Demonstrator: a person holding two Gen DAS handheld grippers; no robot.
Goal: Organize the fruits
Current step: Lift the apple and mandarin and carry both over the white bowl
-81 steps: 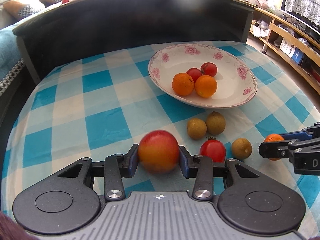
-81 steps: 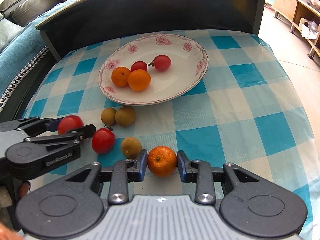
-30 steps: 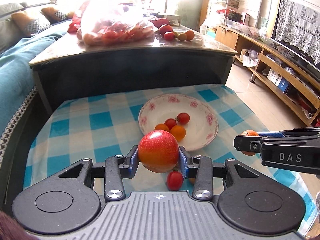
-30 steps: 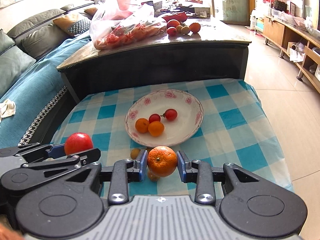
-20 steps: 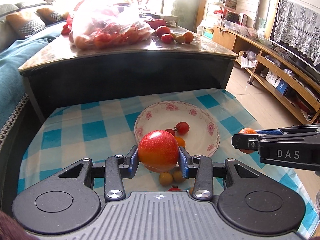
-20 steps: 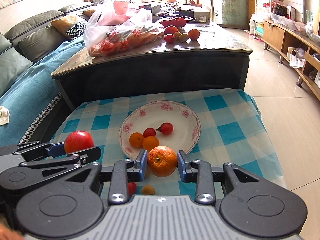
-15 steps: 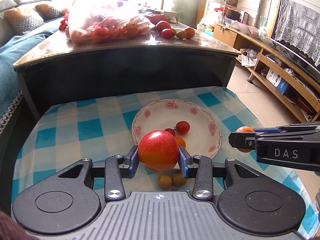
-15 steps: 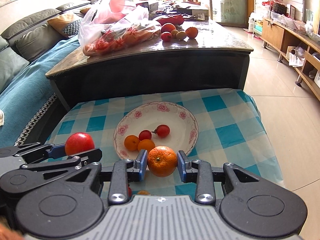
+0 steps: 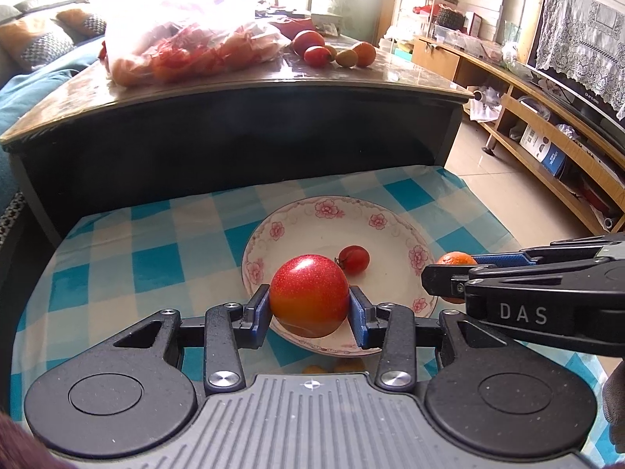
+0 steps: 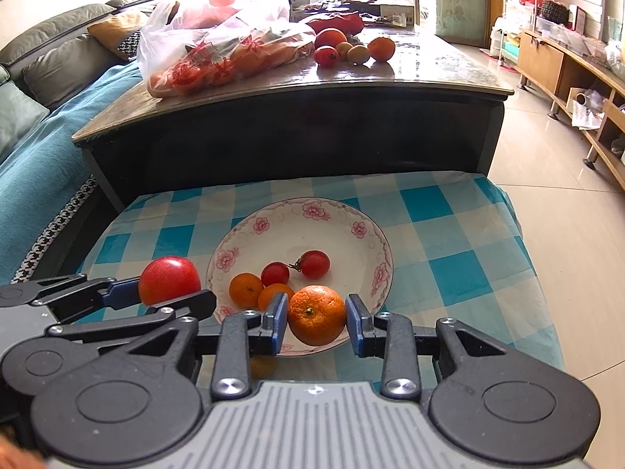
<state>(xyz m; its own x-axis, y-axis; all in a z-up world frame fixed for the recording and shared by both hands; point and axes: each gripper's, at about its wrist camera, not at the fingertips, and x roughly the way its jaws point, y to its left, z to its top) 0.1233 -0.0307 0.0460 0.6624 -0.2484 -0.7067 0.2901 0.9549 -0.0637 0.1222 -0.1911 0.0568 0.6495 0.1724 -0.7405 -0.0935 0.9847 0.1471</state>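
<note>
- Now, at the left of the right wrist view, the left gripper point(image 10: 172, 293) has its jaws clamped on a red apple point(image 10: 169, 279), as it did in the earliest frame, when the apple sat low by the checked cloth point(image 10: 449, 230).
- In the left wrist view the same apple point(image 9: 309, 295) fills the frame's centre, in front of the near rim of the flowered plate point(image 9: 390, 226); a second ago it showed in front of the cloth short of the plate.
- On the plate, centre of the right wrist view, lie two cherry tomatoes point(image 10: 312, 264) and two small oranges point(image 10: 246, 290), where they lay before.
- Low in the frame, small yellowish fruits point(image 9: 336, 367) on the cloth peep out just above the left gripper's body; earlier they and a tomato were in open view below the plate.
- Right of centre, the right gripper point(image 10: 317, 322) has its jaws closed on a mandarin point(image 10: 317, 314), held in front of the plate's near rim; half a second ago the plate stood higher in the frame.
- At the right edge of the left wrist view, that mandarin point(image 9: 455, 264) shows beside the plate's right rim.
- Upper frame: the dark desk point(image 10: 429, 78) with a plastic bag point(image 10: 218, 43) looms larger than a second ago.
</note>
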